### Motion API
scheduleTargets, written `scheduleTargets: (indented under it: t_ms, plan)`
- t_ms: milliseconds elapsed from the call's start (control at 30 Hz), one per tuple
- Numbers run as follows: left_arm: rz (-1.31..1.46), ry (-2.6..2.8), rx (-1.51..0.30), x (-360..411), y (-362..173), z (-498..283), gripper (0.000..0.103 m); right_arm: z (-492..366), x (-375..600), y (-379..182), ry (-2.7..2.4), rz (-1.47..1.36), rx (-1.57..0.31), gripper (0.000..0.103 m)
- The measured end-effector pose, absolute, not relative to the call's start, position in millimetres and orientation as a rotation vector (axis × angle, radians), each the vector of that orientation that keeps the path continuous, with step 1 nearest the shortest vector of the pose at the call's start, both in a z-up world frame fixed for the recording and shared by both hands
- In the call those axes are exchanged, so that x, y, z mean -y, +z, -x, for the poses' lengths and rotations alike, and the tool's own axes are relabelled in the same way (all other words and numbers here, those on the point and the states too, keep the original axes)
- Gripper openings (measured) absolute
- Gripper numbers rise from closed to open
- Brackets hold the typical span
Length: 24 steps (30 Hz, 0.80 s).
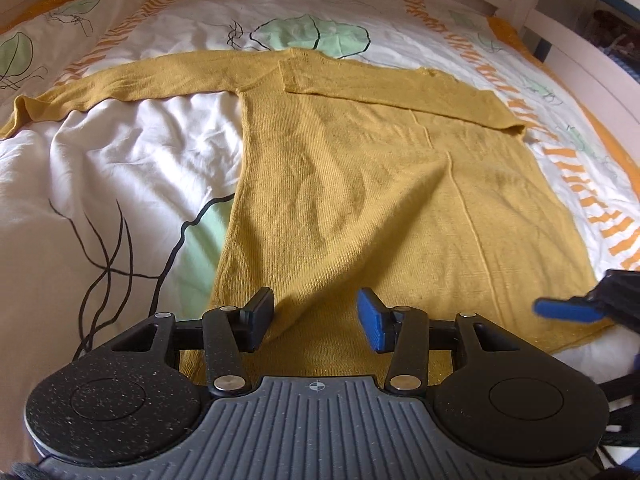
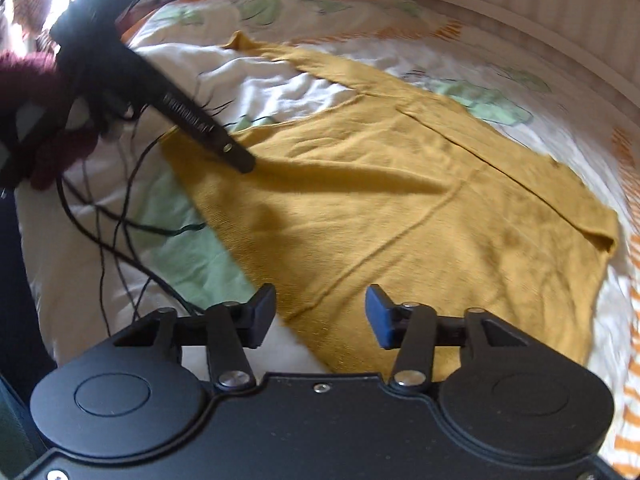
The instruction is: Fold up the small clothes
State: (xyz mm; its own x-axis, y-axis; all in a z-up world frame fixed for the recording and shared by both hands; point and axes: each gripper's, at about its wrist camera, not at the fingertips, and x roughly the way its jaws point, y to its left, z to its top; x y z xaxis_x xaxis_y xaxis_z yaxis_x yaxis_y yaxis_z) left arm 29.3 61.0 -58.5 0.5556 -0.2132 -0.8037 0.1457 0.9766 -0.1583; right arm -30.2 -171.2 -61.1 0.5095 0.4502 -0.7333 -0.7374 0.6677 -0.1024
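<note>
A mustard-yellow knitted long-sleeved sweater [image 1: 360, 184] lies flat on a white bed cover printed with green leaves and orange stripes [image 1: 120, 160], and it stretches straight ahead of both claws, hem nearest, neckline farthest. The left gripper [image 1: 316, 316] hovers just above the hem with its jaws spread wide and nothing between them; the knit passes under the gap and runs away from it lengthwise, so the garment's long axis points forward from this claw. The sweater's right sleeve [image 1: 400, 96] is already folded across the upper chest, ahead and to the right of the left claw, while the other sleeve [image 1: 120, 80] reaches out unfolded, far ahead and to the left over bare cover. The right gripper [image 2: 320, 316] is likewise open and empty, poised over the hem's right corner, where the yellow edge crosses beneath it at a slant onto the white cover. From its own view the left tool's black finger [image 2: 208, 132] appears ahead and to the left, low over the sweater's left edge. The outstretched sleeve lies on the left claw's side and well apart from the right one, so the left hand seems better placed to bring it in.
</note>
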Motion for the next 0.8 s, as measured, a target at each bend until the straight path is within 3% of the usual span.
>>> scheduleTargets:
  t_ms: [300,467,500,533,567,700,800]
  plan:
    - [0.114,-0.204,-0.948,-66.8,-55.0,-25.5,0.045,47.6,141.7,-91.2,0.8,0.72,-0.675,0.051]
    - [0.116,-0.21,-0.949,-67.0,-54.8,-27.3,0.045,41.4,142.1,-93.4,0.798,0.772,-0.639,0.037]
    - [0.117,-0.209,-0.949,-67.1,-54.9,-27.4,0.045,40.6,142.9,-93.5,0.804,0.77,-0.632,0.031]
    - [0.119,-0.208,-0.948,-67.4,-54.3,-27.9,0.045,39.7,144.2,-93.1,0.815,0.762,-0.629,0.014]
    - [0.12,-0.207,-0.947,-67.7,-53.5,-28.2,0.045,37.6,145.0,-90.7,0.824,0.738,-0.642,0.009]
    - [0.122,-0.203,-0.936,-70.8,-48.0,-28.7,0.045,24.0,158.7,-71.1,0.907,0.508,-0.788,0.009]
    - [0.121,-0.199,-0.938,-71.9,-48.3,-33.4,0.045,27.9,159.6,-74.0,0.944,0.538,-0.81,0.009]
